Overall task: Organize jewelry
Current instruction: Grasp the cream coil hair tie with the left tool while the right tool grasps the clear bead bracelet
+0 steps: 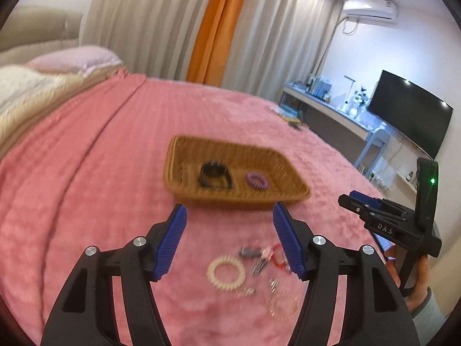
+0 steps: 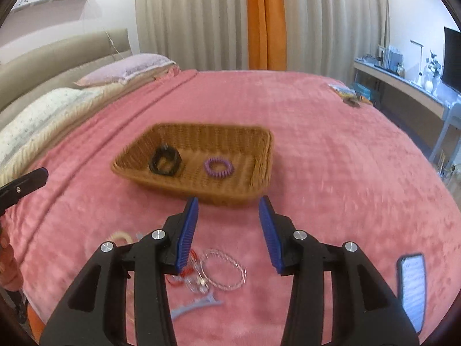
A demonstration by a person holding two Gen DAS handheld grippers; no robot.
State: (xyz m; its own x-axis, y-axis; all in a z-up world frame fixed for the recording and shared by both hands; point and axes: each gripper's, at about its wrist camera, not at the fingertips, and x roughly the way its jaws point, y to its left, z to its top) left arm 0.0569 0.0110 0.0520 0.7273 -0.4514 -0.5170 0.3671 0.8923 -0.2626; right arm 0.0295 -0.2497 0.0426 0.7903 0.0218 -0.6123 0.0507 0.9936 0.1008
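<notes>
Two hair ties [image 2: 219, 167] already in basket [image 2: 260, 144]; cream coil tie [image 1: 226, 271] on bed [image 1: 86, 173], light, springy, pinch across ring. Left gripper [image 1: 230, 216], right gripper [image 2: 228, 206] both open, empty.

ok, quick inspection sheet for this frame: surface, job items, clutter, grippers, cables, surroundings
Surface: pink blanket on a bed, wrinkled.
Job's things: wicker basket holds a black scrunchie and a purple coil tie. On the blanket nearer the cameras: cream coil tie, clear bracelet, red piece, blue hair clip, small metal bits.
Clutter: phone, screen lit; packets at the far edge.
Grippers: left hand-held gripper open, empty; right hand-held gripper open, empty.
Cables: cord under the air conditioner.
Surroundings: pillows, curtains, desk, television.
</notes>
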